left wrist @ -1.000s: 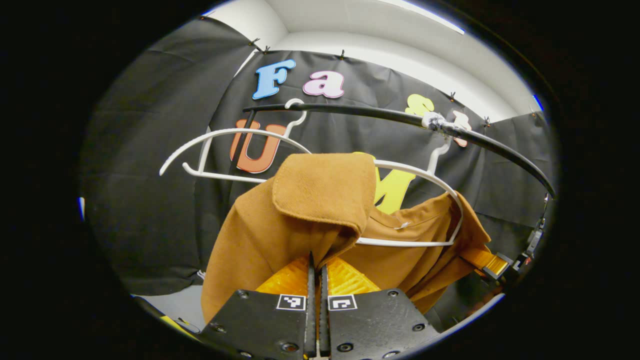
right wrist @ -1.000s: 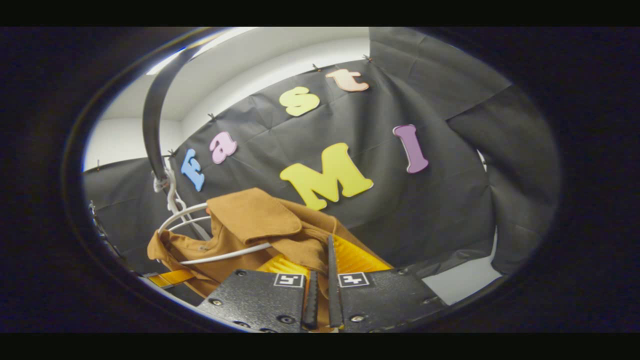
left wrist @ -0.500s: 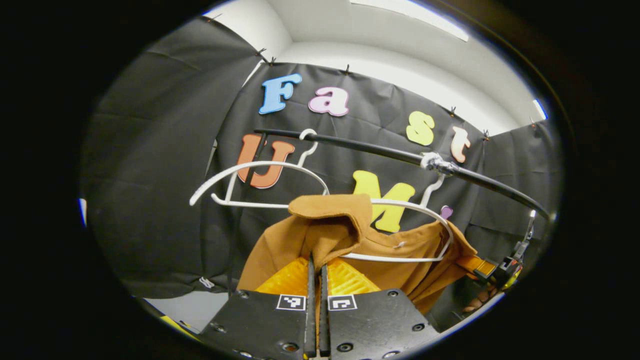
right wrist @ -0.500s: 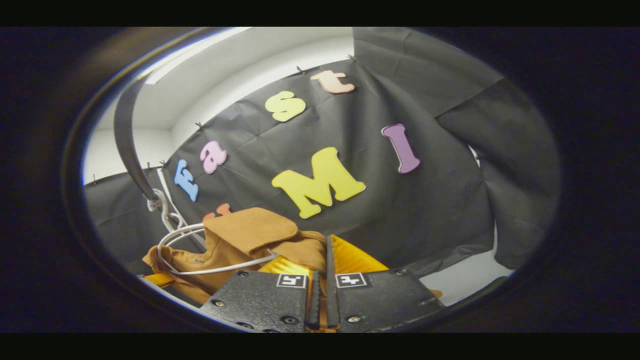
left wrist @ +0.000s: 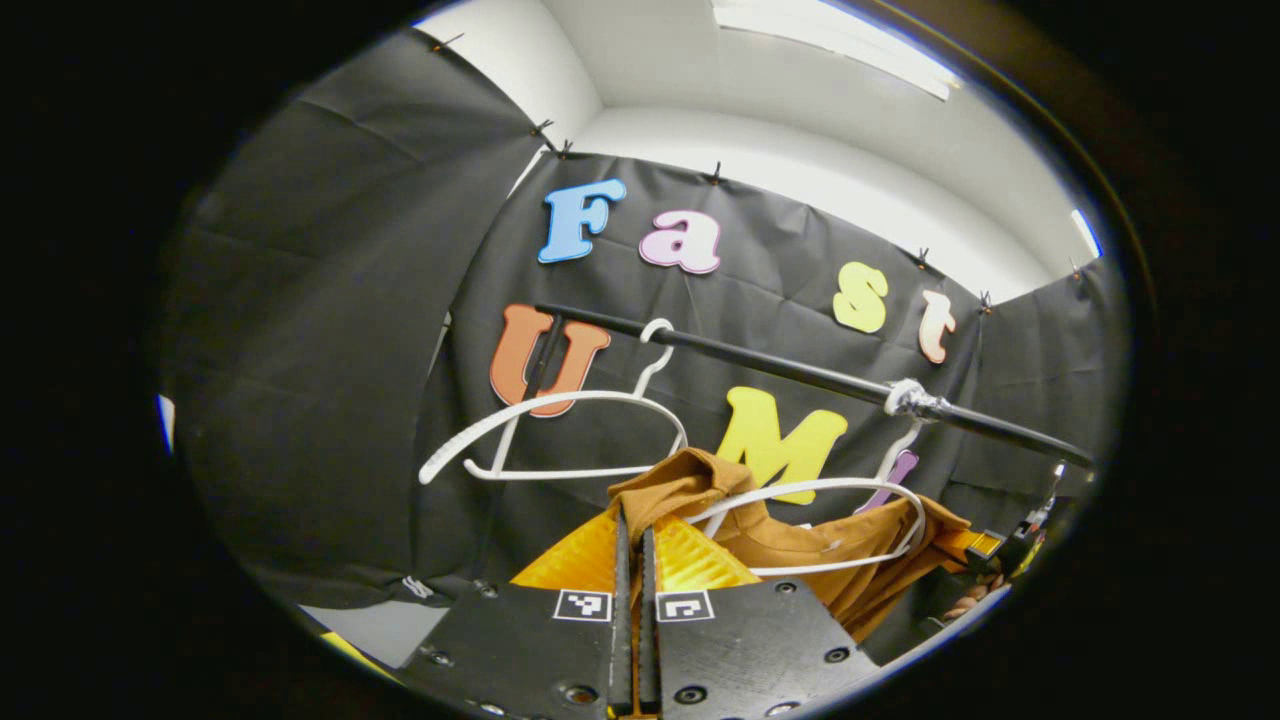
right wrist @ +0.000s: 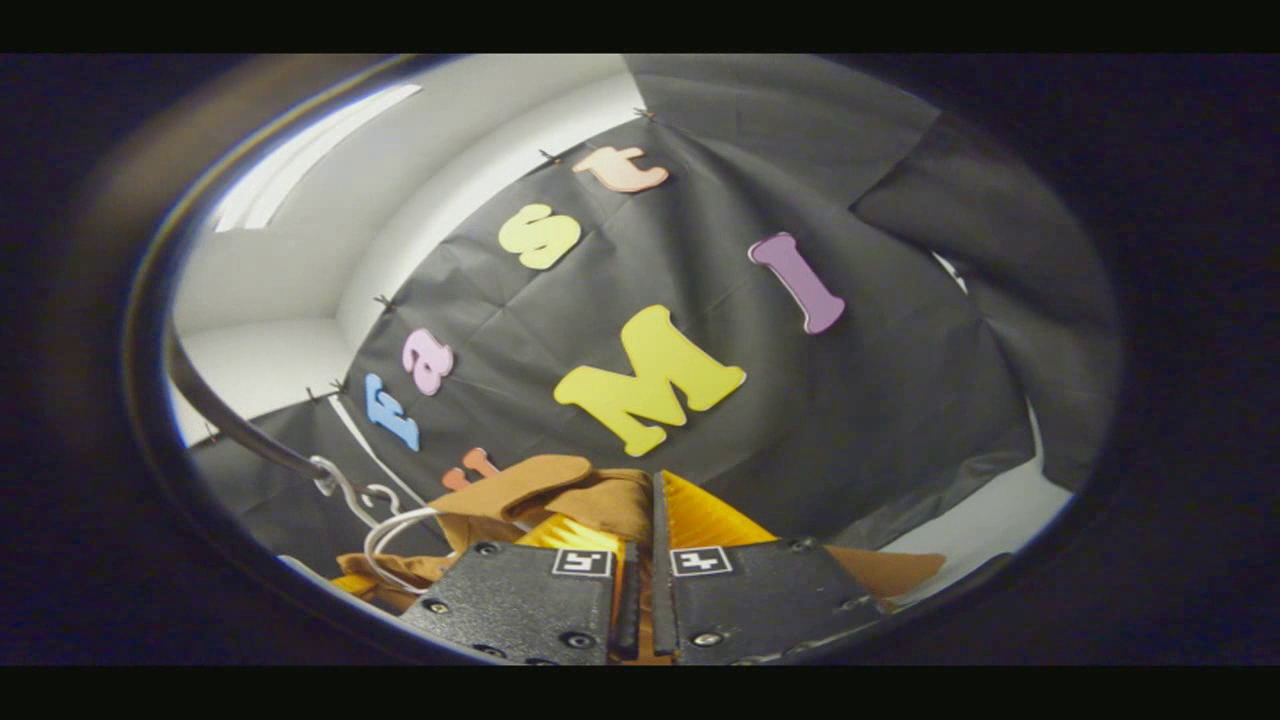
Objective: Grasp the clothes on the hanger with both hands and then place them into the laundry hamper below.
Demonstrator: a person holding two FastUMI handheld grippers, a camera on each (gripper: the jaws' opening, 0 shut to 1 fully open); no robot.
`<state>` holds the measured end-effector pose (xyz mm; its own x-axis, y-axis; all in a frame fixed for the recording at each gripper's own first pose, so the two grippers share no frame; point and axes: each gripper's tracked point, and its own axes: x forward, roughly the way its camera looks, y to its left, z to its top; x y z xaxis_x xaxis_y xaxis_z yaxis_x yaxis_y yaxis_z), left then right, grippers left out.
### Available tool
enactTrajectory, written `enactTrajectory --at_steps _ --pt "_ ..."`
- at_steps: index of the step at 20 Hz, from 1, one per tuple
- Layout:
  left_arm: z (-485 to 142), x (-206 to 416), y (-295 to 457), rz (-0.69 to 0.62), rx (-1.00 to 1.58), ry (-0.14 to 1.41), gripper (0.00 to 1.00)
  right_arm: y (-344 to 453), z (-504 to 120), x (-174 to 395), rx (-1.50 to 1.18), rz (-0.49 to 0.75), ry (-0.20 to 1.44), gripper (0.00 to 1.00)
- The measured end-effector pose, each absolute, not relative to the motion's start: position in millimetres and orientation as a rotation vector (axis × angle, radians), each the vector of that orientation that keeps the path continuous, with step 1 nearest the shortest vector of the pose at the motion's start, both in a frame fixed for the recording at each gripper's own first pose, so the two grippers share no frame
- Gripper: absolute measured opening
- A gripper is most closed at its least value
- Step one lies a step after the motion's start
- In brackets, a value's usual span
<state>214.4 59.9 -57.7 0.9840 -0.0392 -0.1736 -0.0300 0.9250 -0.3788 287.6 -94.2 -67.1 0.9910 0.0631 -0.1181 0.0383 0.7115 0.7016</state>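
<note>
You've got both grippers clamped on the brown garment now, so the step in hand looks like the pull-off from the hanger. Your left gripper has its jaws clenched on a bunched fold of the cloth, right at the collar end, and your right gripper has its jaws pinched tight on the other shoulder, cloth spilling out to either side of them. The garment hangs low beneath the black rail, crumpled and folded over itself, soft and thick-looking, with a flap lying flat on top in the right gripper view. The white hanger threads through it: its loop shows above and across the fabric, hook up on the rail, so I'd say the garment isn't free yet. A second white hanger hangs bare beside it on the same rail. Next move, in my judgement: draw both hands down and toward you together so the cloth slips off the hanger arms, then lower it into the hamper. Watch for the hanger snagging.
</note>
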Motion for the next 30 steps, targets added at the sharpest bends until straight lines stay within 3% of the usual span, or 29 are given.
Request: enactTrajectory --at_steps 3,4,5,7,10,11,12,13,14,15,17,18,19,21,22,24,25,26,30 --pt "-67 221 74 0.0 -0.395 0.199 0.07 -106 -73 303 0.803 0.011 0.155 0.07" --pt "-67 225 77 -0.002 -0.398 0.198 0.02 -110 -74 308 0.804 0.008 0.156 0.07" --pt "-70 229 77 -0.006 -0.402 0.207 0.07 -110 -74 311 0.802 0.019 0.166 0.08" --pt "-79 231 74 -0.02 -0.422 0.219 0.02 -110 -79 318 0.8 0.026 0.184 0.07" --pt "-89 228 77 -0.018 -0.424 0.233 0.02 -107 -93 328 0.806 0.031 0.217 0.04" --pt "-91 231 80 -0.019 -0.428 0.235 0.07 -105 -97 331 0.815 0.044 0.232 0.03" --pt "-93 234 79 -0.029 -0.442 0.24 0.02 -104 -101 335 0.819 0.053 0.244 0.03" --pt "-97 235 80 -0.033 -0.45 0.248 0.07 -104 -106 339 0.82 0.064 0.255 0.06" --pt "-102 234 84 -0.039 -0.455 0.257 0.02 -105 -112 344 0.825 0.07 0.268 0.09" --pt "-107 233 86 -0.044 -0.466 0.266 0.02 -106 -116 347 0.83 0.079 0.284 0.03" --pt "-121 232 86 -0.052 -0.506 0.293 0.02 -109 -131 350 0.839 0.076 0.311 0.06" --pt "-128 232 85 -0.053 -0.517 0.306 0.02 -110 -140 350 0.848 0.064 0.321 0.02" --pt "-138 230 85 -0.048 -0.522 0.32 0.02 -112 -150 348 0.859 0.059 0.336 0.1" --pt "-158 218 85 -0.043 -0.522 0.36 0.07 -113 -172 344 0.874 0.034 0.37 0.06" --pt "-166 212 85 -0.042 -0.523 0.38 0.03 -115 -185 341 0.872 0.021 0.39 0.02" --pt "-178 206 81 -0.038 -0.496 0.412 0.07 -115 -200 335 0.837 0.004 0.42 0.06" --pt "-181 204 80 -0.041 -0.476 0.418 0.02 -115 -207 331 0.806 -0.007 0.432 0.02" --pt "-185 203 76 -0.046 -0.458 0.424 0.02 -116 -217 326 0.775 -0.019 0.446 0.06" --pt "-192 184 67 -0.054 -0.384 0.447 0.02 -106 -240 300 0.703 -0.016 0.505 0.03"
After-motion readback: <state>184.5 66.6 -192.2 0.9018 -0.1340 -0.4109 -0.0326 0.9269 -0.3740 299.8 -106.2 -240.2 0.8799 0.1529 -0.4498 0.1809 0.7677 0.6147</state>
